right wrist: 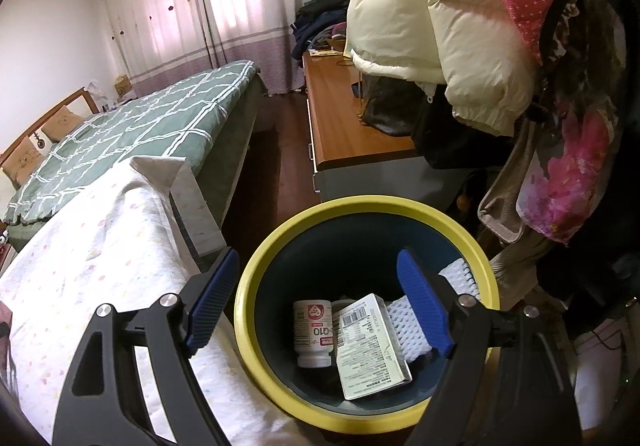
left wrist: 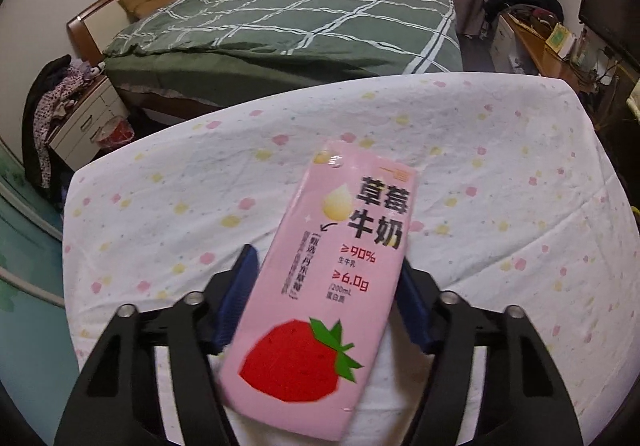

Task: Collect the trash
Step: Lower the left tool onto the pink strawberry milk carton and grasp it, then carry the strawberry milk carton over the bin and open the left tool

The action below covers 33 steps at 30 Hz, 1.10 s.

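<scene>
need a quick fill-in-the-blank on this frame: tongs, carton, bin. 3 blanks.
1. The left tongs are shut on a pink ____ milk carton.
2. The right tongs are ____ and hold nothing.
3. The bin, with a bottle and a box inside, has a ____ rim.

Missing words: strawberry; open; yellow

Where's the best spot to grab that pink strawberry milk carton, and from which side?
Across its two narrow side walls, around the lower half. The milk carton is flat and long, so its narrow width fits between the fingers. Come from its bottom end, along its length, as the left gripper does now, with a blue finger on each side wall.
</scene>
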Motion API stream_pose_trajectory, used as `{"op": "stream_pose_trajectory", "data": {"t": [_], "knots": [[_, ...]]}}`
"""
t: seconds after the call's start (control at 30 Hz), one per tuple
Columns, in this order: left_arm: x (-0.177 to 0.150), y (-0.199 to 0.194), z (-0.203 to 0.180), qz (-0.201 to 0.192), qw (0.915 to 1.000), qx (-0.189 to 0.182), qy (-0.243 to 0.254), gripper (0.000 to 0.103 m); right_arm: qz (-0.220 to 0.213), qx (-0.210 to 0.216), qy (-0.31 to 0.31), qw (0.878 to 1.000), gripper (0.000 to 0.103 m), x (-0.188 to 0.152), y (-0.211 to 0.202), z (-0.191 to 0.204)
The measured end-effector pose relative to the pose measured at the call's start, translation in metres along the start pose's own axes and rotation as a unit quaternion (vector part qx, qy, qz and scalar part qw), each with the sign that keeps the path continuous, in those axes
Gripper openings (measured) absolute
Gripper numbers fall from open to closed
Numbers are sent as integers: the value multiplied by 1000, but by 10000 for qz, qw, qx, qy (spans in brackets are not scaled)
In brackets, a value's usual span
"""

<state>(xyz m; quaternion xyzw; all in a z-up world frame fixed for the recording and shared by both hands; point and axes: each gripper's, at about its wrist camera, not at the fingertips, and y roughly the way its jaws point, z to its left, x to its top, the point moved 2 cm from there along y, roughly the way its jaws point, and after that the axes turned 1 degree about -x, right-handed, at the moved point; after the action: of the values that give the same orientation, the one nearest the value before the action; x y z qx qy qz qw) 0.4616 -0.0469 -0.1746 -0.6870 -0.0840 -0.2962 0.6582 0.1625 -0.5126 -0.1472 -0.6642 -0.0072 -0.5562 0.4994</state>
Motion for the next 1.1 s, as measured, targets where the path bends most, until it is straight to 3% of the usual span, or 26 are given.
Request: {"op": "stream_pose_trajectory", "data": {"t": [0.07,0.33,0.53,0.83,1.1], "knots": [[1,-1,-7,6,10000,-24,4,55,1,30,4,10000,77,0,0,0],[-18,-15,-34,5,9999,-163,-37,54,-39,171,-19,9998,77,-2,-4,2],[-43,-51,-78,-168,9988,-400,245,54,-54,514,-234,9984,77,-3,-20,9],[-62,-102,-173,-341,9907,-1099,725,54,-197,717,-642,9952,77,-6,-56,-17],[-69,-122,-293,-332,9755,-1731,1320,54,-360,594,-577,9959,81,-8,-83,-75]]}}
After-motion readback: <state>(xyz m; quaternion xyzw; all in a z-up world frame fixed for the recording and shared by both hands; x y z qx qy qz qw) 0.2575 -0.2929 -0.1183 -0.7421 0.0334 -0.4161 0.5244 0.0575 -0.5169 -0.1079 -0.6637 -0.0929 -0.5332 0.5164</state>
